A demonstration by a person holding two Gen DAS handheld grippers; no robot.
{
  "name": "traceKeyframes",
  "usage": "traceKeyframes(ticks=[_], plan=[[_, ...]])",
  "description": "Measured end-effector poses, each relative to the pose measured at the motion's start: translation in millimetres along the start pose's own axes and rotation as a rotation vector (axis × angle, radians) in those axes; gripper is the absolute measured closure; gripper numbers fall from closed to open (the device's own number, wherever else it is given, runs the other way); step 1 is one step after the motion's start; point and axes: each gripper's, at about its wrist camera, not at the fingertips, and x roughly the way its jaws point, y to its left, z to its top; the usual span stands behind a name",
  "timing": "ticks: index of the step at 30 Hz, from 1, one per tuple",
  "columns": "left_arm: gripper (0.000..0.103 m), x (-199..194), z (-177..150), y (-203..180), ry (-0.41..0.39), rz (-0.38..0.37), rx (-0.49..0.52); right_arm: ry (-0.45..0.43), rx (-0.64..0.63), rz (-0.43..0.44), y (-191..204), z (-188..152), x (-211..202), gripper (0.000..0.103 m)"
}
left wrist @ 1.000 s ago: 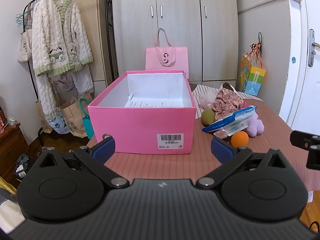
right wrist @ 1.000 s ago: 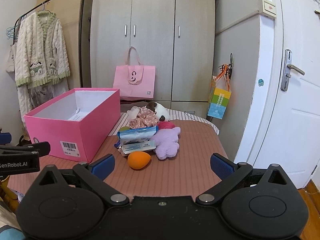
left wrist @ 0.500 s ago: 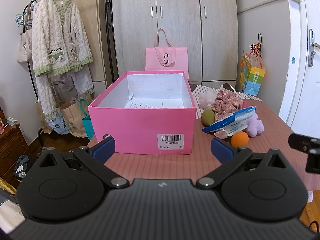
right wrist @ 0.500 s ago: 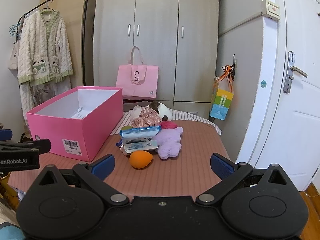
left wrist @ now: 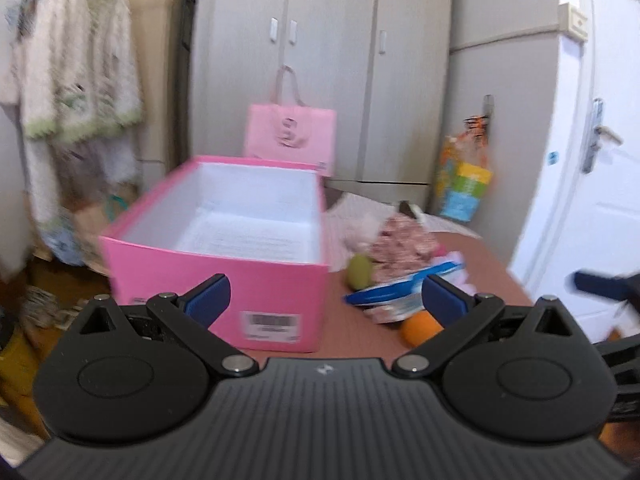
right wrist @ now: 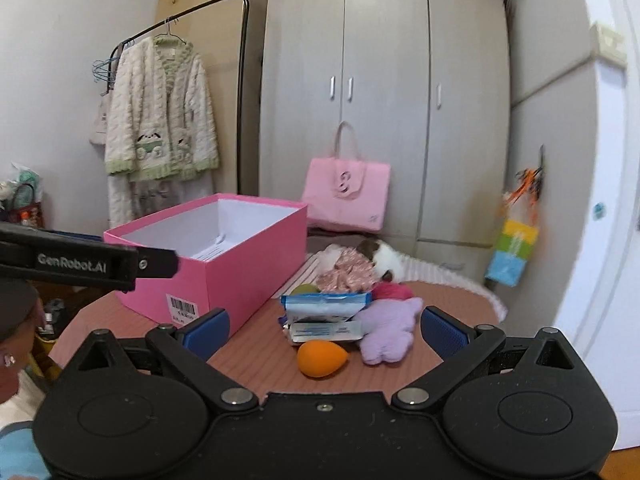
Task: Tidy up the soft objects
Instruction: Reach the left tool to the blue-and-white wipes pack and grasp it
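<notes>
Nothing has gone into the open pink cardboard box (right wrist: 224,256) yet, as far as I can judge: its white inside shows only a printed paper sheet lying on the bottom, and every soft thing sits outside it. The box stands on the left part of the brown ribbed surface (right wrist: 384,380), and the pile lies just beside its right wall.

In that pile, from biggest down: a lilac plush toy (right wrist: 388,330) at the near right, a floral pink fabric bundle (right wrist: 348,276) further back, a blue-and-white soft packet (right wrist: 324,304) resting over a smaller white packet, an orange egg-shaped sponge (right wrist: 320,358) nearest the camera, and a green egg-shaped sponge (left wrist: 360,272) between the packets and the box. A magenta fuzzy piece peeks out behind the plush.

The right tool (right wrist: 324,324) is spread wide and empty, with the orange sponge and the plush between its fingertips in the view but not touched. The left tool (left wrist: 324,298) is likewise spread and holds nothing, facing the box and the pile. So the whole sorting seems left to do.

The left wrist view is smeared, so the pile's edges blur there. A brown-and-white furry shape behind the fabric bundle is too unclear to name. How the packets are stacked underneath is hidden.
</notes>
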Motion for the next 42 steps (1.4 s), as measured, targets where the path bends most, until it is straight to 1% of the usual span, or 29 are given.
traceKeyframes(ticks=[2,5,9,12,15,17,21,22,24,26,28,30,33,35,38,40,42], plan=[[0.001,12.8,-0.5,-4.8,0.01,-0.043,-0.004,0.018,0.012,0.032,-7.5,-2.8,16.8,0.0],[0.003,32.4,-4.4,-13.1,0.027,-0.104,-0.004,0.044,0.008,0.059,-13.9,-10.0,42.2,0.001],[0.006,57.4,-11.1,-19.6,0.071,-0.185,-0.021,0.043,0.019,0.103,-24.2,-18.2,70.5,0.001],[0.012,73.7,-15.7,-25.7,0.1,-0.235,-0.023,0.033,0.009,0.13,-30.9,-22.4,89.4,0.003],[0.025,85.3,-19.0,-29.7,0.104,-0.262,-0.03,0.02,0.004,0.155,-32.5,-27.9,104.2,0.004],[0.031,92.3,-20.5,-30.8,0.105,-0.287,-0.035,0.015,-0.001,0.161,-31.4,-30.8,113.4,0.005],[0.032,103.5,-20.5,-32.9,0.096,-0.286,-0.048,0.015,-0.044,0.163,-28.8,-31.5,127.9,0.005],[0.034,105.6,-19.9,-33.9,0.091,-0.272,-0.049,0.019,-0.052,0.166,-28.9,-31.1,130.8,0.005],[0.036,109.7,-19.8,-37.2,0.08,-0.251,-0.037,0.011,-0.05,0.176,-30.3,-30.2,133.7,0.005],[0.04,115.9,-19.4,-37.1,0.098,-0.255,-0.051,0.011,-0.032,0.189,-32.1,-29.3,138.3,0.005],[0.041,125.2,-19.4,-35.0,0.13,-0.264,-0.084,0.017,-0.025,0.185,-31.7,-30.0,143.7,0.006],[0.044,130.8,-18.4,-33.7,0.14,-0.247,-0.096,0.02,-0.026,0.178,-30.7,-31.0,147.4,0.012],[0.044,135.3,-18.1,-32.9,0.147,-0.241,-0.104,0.022,-0.005,0.185,-32.4,-30.3,150.8,0.018],[0.044,136.7,-17.3,-34.7,0.146,-0.234,-0.1,0.027,0.006,0.194,-34.8,-29.1,153.1,0.019],[0.043,138.4,-16.1,-37.9,0.154,-0.222,-0.089,0.021,0.003,0.209,-35.7,-28.4,153.8,0.026],[0.041,140.0,-15.5,-39.4,0.176,-0.22,-0.078,0.016,-0.021,0.201,-31.8,-29.7,152.9,0.028],[0.042,141.7,-14.2,-39.5,0.197,-0.222,-0.072,0.016,-0.038,0.191,-28.7,-31.1,152.6,0.029]])
